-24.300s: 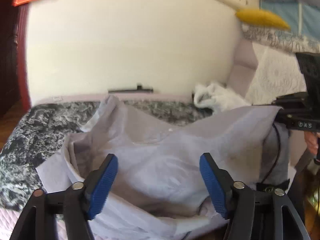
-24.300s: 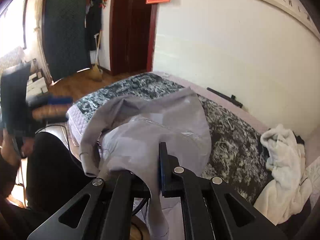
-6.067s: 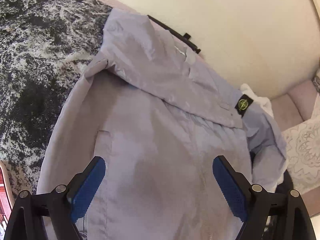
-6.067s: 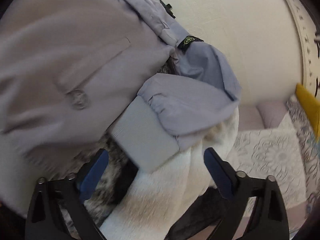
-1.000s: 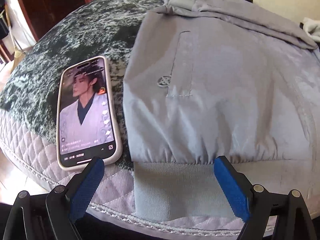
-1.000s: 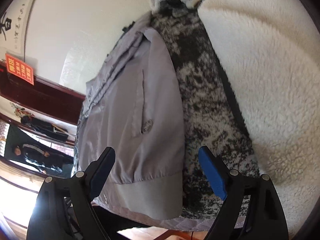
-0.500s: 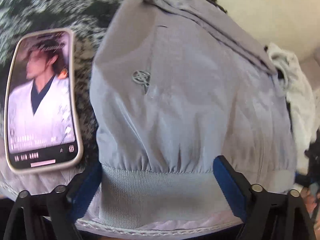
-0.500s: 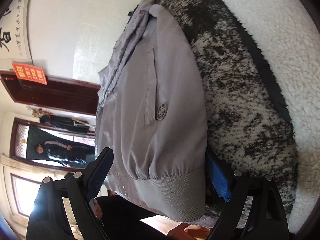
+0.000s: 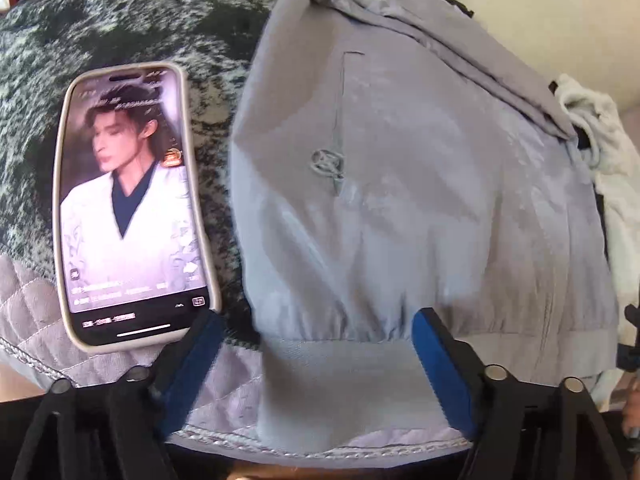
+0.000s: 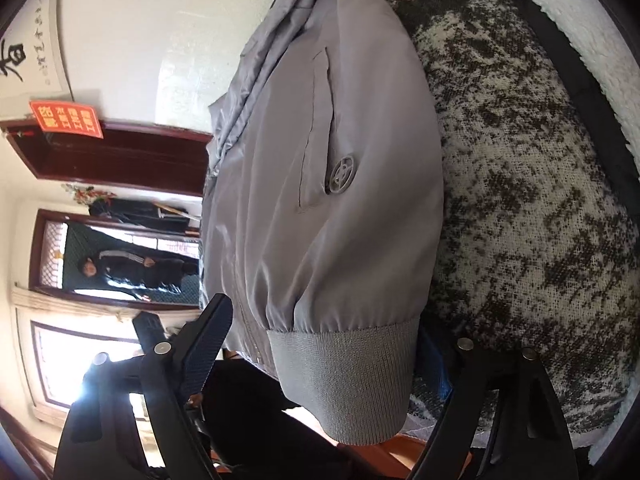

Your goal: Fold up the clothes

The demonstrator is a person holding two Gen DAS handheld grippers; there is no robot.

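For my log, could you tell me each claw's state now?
Left claw: open, straddling the jacket hem.
Right claw: open, straddling the same hem.

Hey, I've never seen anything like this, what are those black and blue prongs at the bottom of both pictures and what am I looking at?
Those prongs are handheld grippers; a person holds one in each hand, and each carries a wide-angle camera looking along its fingers. One picture is from the left gripper, the other from the right gripper, whose view is turned sideways. Both look at a grey jacket lying on a bed with a dark mottled bedspread. A phone with its screen lit lies beside the jacket, and a white fleecy garment is on its far side. Both sets of jaws are open around the jacket's ribbed hem; nothing is gripped yet.
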